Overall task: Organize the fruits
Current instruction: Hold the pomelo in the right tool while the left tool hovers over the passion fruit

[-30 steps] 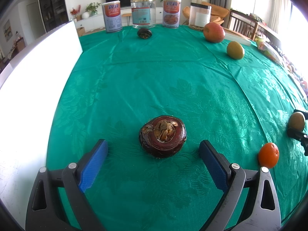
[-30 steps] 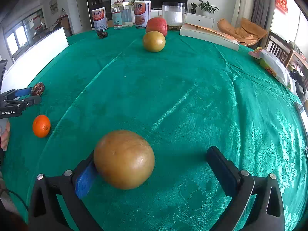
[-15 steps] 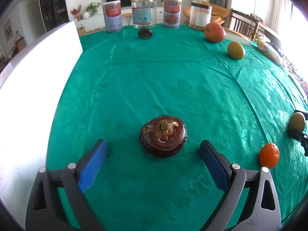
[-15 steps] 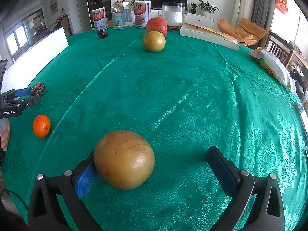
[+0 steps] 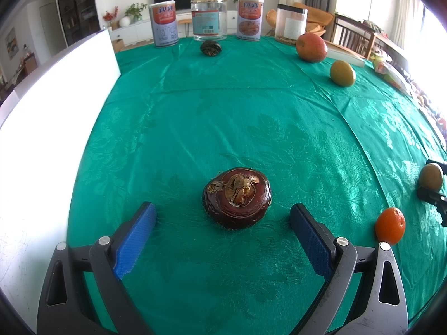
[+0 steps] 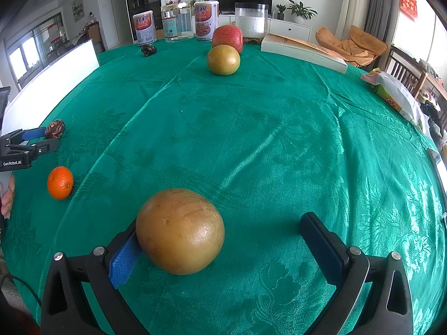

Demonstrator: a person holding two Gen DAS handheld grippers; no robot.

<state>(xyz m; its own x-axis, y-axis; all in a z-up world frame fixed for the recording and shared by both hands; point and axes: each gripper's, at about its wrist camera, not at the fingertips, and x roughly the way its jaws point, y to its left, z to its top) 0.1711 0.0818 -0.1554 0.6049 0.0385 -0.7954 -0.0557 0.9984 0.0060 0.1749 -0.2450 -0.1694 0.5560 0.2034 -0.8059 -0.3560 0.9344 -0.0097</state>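
The left gripper (image 5: 222, 217) stands wide around the dark-brown flattened fruit (image 5: 237, 196); centre it, then close gently. Right of that fruit, the right gripper (image 6: 220, 237), wide, brackets the round tan fruit (image 6: 180, 230), which touches one pad.

open cloth (image 5: 223, 117) mid-table, jars (image 5: 208, 18) at far edge

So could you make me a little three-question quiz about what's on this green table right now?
1. True or false: the left gripper is clamped on the dark brown fruit.
2. Which finger of the right gripper touches the yellow-brown fruit: a) left b) right c) both?
3. What colour is the small fruit lying between the two grippers?

Key: 1 false, it's open around it. 2 a. 3 orange.
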